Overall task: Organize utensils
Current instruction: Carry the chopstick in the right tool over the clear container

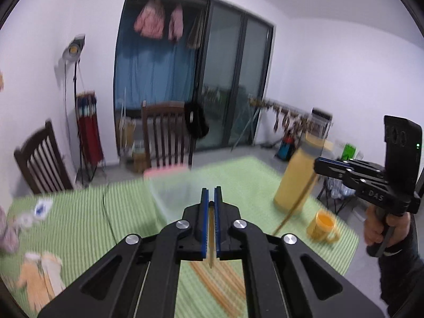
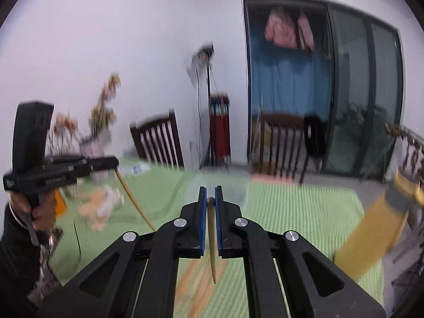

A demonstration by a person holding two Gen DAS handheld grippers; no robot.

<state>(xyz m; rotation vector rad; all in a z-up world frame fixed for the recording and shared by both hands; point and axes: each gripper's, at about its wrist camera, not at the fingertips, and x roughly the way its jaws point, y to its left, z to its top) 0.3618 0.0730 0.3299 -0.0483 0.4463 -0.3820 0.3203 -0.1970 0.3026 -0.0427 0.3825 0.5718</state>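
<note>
I am holding one chopstick in each gripper, both lifted clear above the green cloth. The left gripper is clamped on a thin chopstick that runs back between the blue pads and hangs down toward me. The right gripper is likewise closed on its chopstick, tip drooping below the jaws.

Ahead of both, at the middle of the cloth, I am seeing a clear container; it is badly blurred, so I cannot tell its rim or whether anything is in it. I am judging it to be where the sticks go. On the right stand a yellow bottle and, nearer, a yellow mug.

To do this well, I am thinking of these points:
- keeping both grips firm, since the sticks are thin and hang at a slant;
- bringing the hanging tips over the container mouth, not the pads;
- keeping the two grippers apart so the sticks are not crossing;
- steering the right one clear of the bottle and mug;
- releasing one stick at a time, low inside the rim.
</note>
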